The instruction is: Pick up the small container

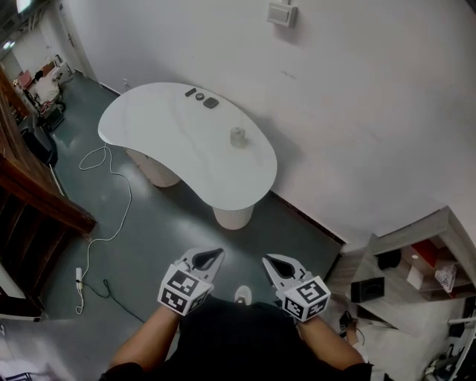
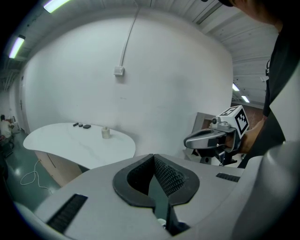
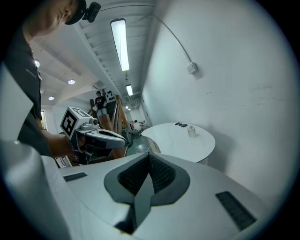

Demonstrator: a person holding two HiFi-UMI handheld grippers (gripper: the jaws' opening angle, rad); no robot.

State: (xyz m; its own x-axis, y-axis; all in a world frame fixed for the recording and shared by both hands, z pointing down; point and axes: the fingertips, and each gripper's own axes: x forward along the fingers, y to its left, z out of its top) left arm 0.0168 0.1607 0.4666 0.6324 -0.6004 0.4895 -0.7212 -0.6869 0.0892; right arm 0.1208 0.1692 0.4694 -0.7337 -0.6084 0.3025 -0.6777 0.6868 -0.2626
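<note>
A small pale container (image 1: 238,137) stands upright on the white curved table (image 1: 171,141), toward its wall side; the left gripper view shows the container (image 2: 106,132) far off, and so does the right gripper view, where the container (image 3: 191,131) is tiny. Both grippers hover over the floor well short of the table. My left gripper (image 1: 212,257) is shut with nothing in it, pads meeting (image 2: 154,180). My right gripper (image 1: 272,263) is shut and empty too (image 3: 149,176).
Three small dark items (image 1: 201,97) lie at the table's far end. A white cable (image 1: 111,216) trails over the grey floor at left. Wooden stairs (image 1: 30,186) rise at left, a wooden shelf unit (image 1: 416,268) with objects stands at right. A wall switch (image 1: 282,13) is above.
</note>
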